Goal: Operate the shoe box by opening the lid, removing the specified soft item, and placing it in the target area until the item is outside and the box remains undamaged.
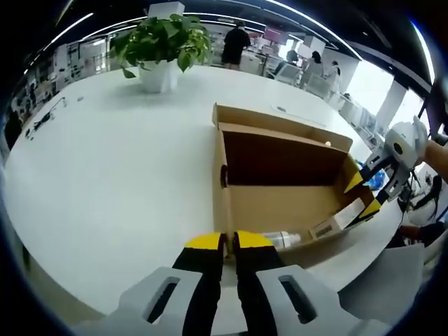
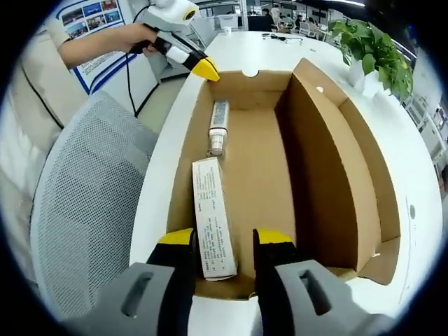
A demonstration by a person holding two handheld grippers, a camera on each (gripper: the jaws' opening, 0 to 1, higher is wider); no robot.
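Yellow-tipped jaws of the left gripper [image 1: 229, 241] are seen pressed together on the near short wall of the shoe box [image 1: 241, 203], so it's pinned, lid already folded back. Further right, a tube [image 2: 218, 127] and a long white carton [image 2: 213, 217] are laid along the box floor. Right gripper [image 2: 225, 238] is held spread over the carton's end, nothing pinched yet. Tube's probably light and squishy, so it'd best be grabbed mid-body, gently; the thin cardboard walls could be creased easily.
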